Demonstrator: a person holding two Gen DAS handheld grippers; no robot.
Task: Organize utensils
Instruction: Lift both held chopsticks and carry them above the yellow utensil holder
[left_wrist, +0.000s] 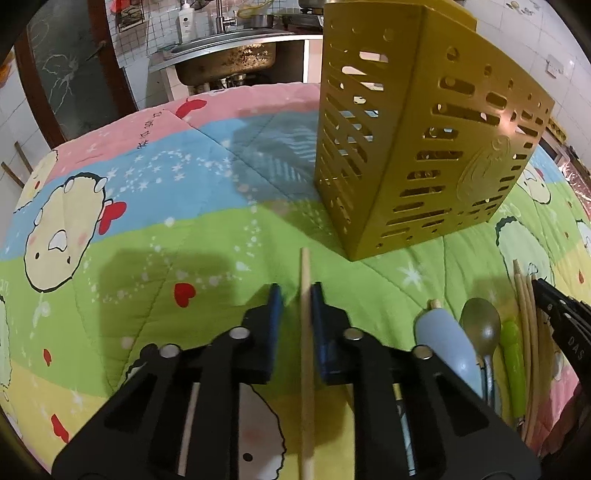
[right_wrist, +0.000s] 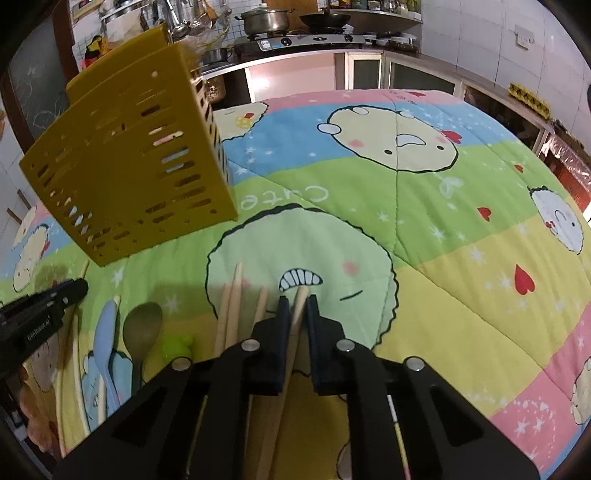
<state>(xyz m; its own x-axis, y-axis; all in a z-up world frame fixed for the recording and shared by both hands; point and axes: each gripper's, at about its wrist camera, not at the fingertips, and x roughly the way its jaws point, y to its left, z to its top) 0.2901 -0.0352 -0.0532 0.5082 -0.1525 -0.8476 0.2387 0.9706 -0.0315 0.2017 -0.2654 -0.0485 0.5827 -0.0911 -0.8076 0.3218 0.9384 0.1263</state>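
Left wrist view: left gripper (left_wrist: 295, 291) clamped on a wooden chopstick (left_wrist: 306, 332).
Right wrist view: right gripper (right_wrist: 297, 301) clamped on another chopstick (right_wrist: 295, 321).
Yellow utensil holder (left_wrist: 417, 147): upright on the quilt (left_wrist: 184, 229), far side.
Spoon (right_wrist: 142, 325): between both grippers.

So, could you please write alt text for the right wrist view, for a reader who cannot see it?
The right gripper is shut on a wooden chopstick above a colourful cartoon quilt. More chopsticks, a metal spoon and a blue spoon lie to its left, with a yellow slotted utensil holder standing behind them.
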